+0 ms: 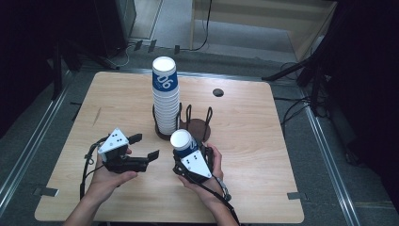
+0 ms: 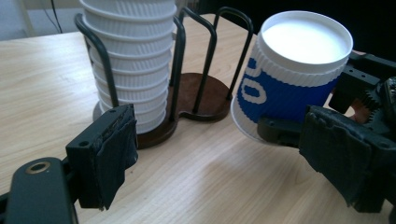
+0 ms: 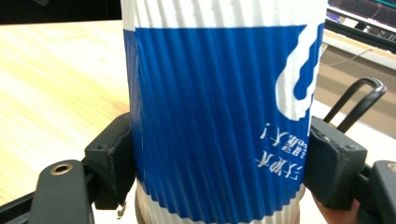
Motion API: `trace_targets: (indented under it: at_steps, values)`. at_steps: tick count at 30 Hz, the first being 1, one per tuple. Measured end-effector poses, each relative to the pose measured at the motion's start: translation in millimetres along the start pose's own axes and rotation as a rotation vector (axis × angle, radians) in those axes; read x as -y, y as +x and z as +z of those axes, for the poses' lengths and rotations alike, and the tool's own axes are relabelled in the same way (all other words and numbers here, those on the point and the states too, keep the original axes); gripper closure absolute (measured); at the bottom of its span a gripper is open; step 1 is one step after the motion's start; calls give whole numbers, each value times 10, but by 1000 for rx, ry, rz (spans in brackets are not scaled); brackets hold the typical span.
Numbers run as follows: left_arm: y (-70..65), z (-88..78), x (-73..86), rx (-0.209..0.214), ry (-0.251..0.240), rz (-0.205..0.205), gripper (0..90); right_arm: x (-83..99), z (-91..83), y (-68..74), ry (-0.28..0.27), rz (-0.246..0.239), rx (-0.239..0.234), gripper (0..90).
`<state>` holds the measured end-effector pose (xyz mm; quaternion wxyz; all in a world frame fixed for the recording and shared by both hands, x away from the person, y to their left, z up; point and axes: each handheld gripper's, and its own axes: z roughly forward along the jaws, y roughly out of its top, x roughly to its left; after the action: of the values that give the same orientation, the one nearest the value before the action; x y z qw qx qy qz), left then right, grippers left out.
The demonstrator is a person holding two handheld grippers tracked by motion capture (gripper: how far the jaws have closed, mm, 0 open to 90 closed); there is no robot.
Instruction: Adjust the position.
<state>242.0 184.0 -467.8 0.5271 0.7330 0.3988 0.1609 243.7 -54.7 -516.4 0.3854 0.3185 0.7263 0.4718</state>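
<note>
Currently the right gripper [image 1: 182,157] clamps an upside-down blue cup [image 1: 182,142] just before the wire rack [image 1: 195,123], left gripper [image 1: 145,147] open and empty nearby; next, presumably, seating it in the rack's free bay.

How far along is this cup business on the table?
One blue and white cup is clamped upside down in the right gripper, apart from the tall stack in the wire holder. The left gripper is open, holding nothing. The holder's second slot is bare, so placing this cup is probably still to do.
</note>
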Motion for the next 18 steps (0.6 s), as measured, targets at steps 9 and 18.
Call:
trace_targets:
  at_steps: [9,18]
  values:
    - [-39,-11,-21,43,5,-7,139,25,24,135,1,-81,6,220]
    - [-91,28,-26,78,30,-2,149,48,36,216,-18,-174,14,223]
